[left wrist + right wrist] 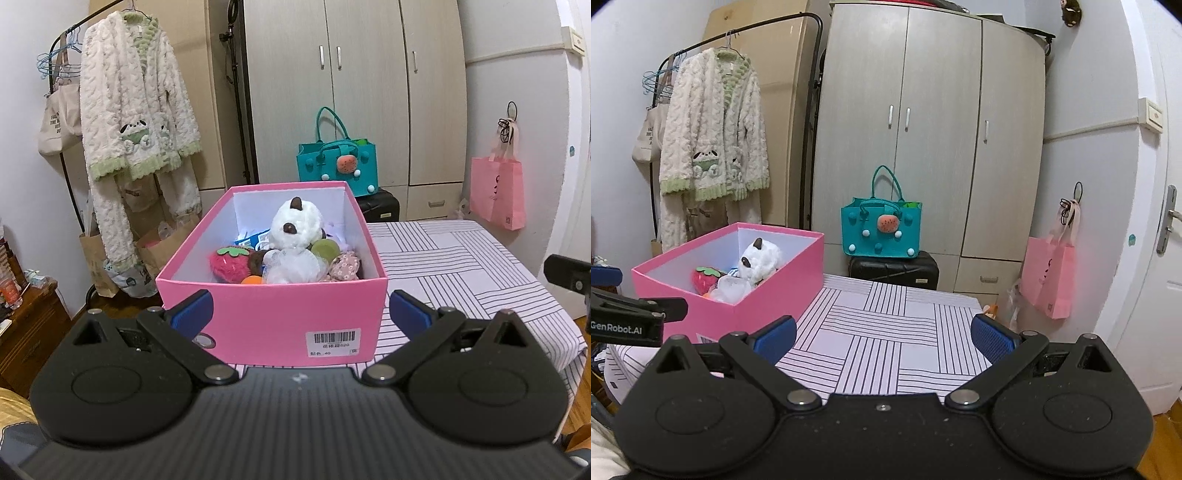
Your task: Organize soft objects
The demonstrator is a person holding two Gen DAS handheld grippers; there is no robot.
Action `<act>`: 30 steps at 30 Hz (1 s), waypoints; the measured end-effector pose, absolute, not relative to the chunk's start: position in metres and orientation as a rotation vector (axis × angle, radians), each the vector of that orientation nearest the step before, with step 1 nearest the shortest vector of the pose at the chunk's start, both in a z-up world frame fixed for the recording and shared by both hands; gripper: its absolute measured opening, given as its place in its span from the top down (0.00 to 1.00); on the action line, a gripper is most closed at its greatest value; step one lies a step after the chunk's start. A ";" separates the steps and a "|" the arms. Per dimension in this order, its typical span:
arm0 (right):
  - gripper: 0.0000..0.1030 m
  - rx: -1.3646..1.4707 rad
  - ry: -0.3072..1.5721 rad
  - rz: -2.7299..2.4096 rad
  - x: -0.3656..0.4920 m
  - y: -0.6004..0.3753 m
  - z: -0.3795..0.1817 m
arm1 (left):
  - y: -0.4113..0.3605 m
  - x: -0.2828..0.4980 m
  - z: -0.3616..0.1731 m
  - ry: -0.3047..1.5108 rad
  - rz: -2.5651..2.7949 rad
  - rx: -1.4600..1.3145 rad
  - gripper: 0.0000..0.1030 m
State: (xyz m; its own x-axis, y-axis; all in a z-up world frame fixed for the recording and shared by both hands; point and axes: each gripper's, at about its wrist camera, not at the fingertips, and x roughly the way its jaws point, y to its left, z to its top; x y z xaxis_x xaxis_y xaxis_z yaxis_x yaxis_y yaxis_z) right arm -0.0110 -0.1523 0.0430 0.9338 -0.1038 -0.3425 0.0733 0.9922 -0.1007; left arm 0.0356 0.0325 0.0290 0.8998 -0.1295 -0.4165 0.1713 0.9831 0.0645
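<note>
A pink box (271,314) stands on the striped table (461,266). Inside it lie a white plush panda (295,236), a red plush strawberry (231,264), a green ball (325,249), a floral pouch (345,267) and an orange ball (252,280). My left gripper (301,312) is open and empty, its blue fingers (194,308) spread either side of the box's near wall. My right gripper (884,338) is open and empty above the bare table (886,332), to the right of the box (738,295). The panda (759,260) and strawberry (705,280) show there too.
A teal felt bag (881,230) sits on a black suitcase (894,271) before the wardrobe (923,129). A fleece robe (136,103) hangs on a rack at the left. A pink bag (1051,275) hangs on the right wall. The left gripper's body (628,314) shows at the right view's left edge.
</note>
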 end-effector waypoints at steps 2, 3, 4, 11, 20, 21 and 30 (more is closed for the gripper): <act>0.01 -0.086 0.357 -0.095 -0.011 -0.153 0.042 | 0.032 0.035 0.027 0.426 -0.152 0.099 0.00; 0.01 -0.084 0.357 -0.096 -0.011 -0.153 0.041 | 0.032 0.036 0.027 0.427 -0.152 0.098 0.00; 0.01 -0.083 0.358 -0.096 -0.011 -0.154 0.041 | 0.033 0.037 0.027 0.429 -0.154 0.095 0.00; 0.01 -0.082 0.363 -0.098 -0.011 -0.156 0.040 | 0.033 0.039 0.023 0.446 -0.166 0.080 0.00; 0.01 -0.083 0.364 -0.099 -0.009 -0.157 0.039 | 0.034 0.037 0.022 0.444 -0.162 0.086 0.00; 0.01 -0.083 0.364 -0.100 -0.010 -0.156 0.039 | 0.035 0.037 0.022 0.447 -0.165 0.078 0.00; 0.01 -0.090 0.368 -0.103 -0.011 -0.155 0.037 | 0.034 0.034 0.026 0.439 -0.159 0.095 0.00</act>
State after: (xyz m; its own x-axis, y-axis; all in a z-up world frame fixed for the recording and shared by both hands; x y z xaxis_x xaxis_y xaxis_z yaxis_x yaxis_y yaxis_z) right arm -0.0108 -0.1548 0.0370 0.9280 -0.1172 -0.3536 0.0845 0.9907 -0.1066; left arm 0.0336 0.0342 0.0255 0.8930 -0.1327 -0.4300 0.1735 0.9832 0.0567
